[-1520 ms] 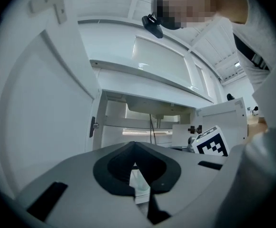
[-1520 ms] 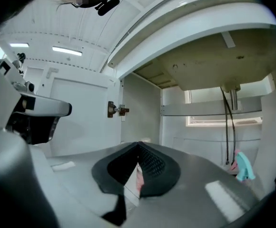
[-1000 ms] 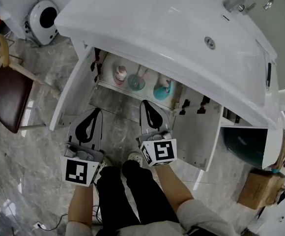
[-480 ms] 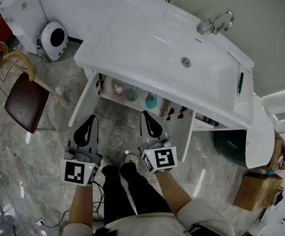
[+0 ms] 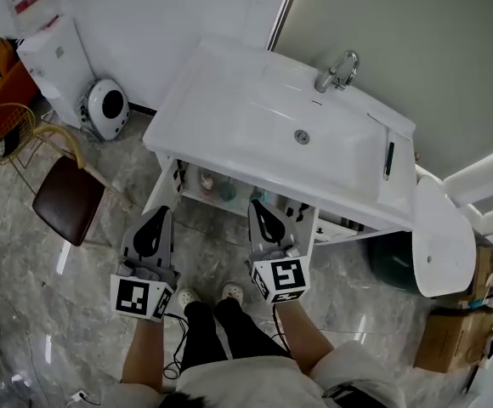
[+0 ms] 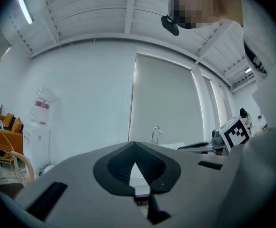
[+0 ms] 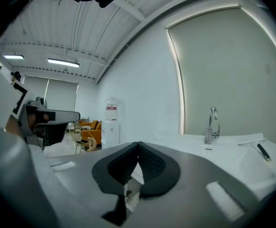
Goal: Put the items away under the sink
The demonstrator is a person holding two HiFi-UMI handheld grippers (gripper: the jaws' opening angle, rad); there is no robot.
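The white sink cabinet (image 5: pixel 255 117) stands with both doors (image 5: pixel 163 195) open. On its shelf under the basin I see a pinkish bottle (image 5: pixel 206 179) and two teal items (image 5: pixel 227 191), partly hidden by the counter's edge. My left gripper (image 5: pixel 163 211) and right gripper (image 5: pixel 258 202) hang side by side in front of the cabinet, pointing level at it, both shut with nothing between the jaws. In the left gripper view the tips (image 6: pixel 134 144) meet above the counter. In the right gripper view the tips (image 7: pixel 138 144) meet too, with the faucet (image 7: pixel 211 125) beyond.
A brown chair (image 5: pixel 66 201) stands left of the cabinet, with a round white appliance (image 5: pixel 106 107) and a water dispenser (image 5: pixel 55 53) behind it. A teal bin (image 5: pixel 391 253) and a cardboard box (image 5: pixel 455 340) sit to the right. A dark slim item (image 5: pixel 388 160) lies on the counter.
Both grippers have risen from the height of the open shelf to about the counter's height. The head view has risen with them, so the cabinet looks smaller and farther below.
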